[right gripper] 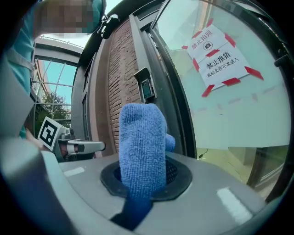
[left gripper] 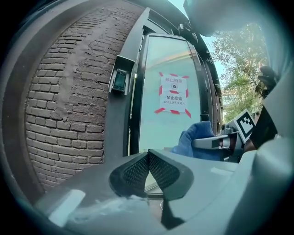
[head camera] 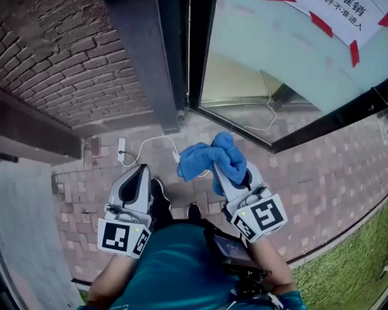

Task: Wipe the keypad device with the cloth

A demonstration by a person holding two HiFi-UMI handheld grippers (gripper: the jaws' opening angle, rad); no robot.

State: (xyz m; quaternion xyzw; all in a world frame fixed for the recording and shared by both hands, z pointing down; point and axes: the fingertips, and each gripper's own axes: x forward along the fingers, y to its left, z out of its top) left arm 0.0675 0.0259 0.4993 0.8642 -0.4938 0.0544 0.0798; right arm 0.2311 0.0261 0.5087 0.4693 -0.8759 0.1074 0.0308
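Holds fluffy blue cloth (right gripper: 140, 137) clamped in right gripper (right gripper: 146, 176), left gripper (left gripper: 148, 167) closed empty; yet to reach grey wall-mounted keypad device (left gripper: 120, 81).

Your blue cloth (right gripper: 142, 142) stands bunched upright, clamped in your right gripper (right gripper: 144, 173); the keypad (right gripper: 146, 89) sits wall-mounted on the door frame (left gripper: 117, 124), well apart.

Keypad device (left gripper: 120, 75): was mounted on the door frame, brick wall (left gripper: 64, 101) to its left, glass door (left gripper: 170, 124) to its right.
Cloth (right gripper: 142, 142): stood between the right gripper's (right gripper: 144, 176) jaws, apart from the keypad device.
Left gripper (left gripper: 148, 163): was left of the cloth.
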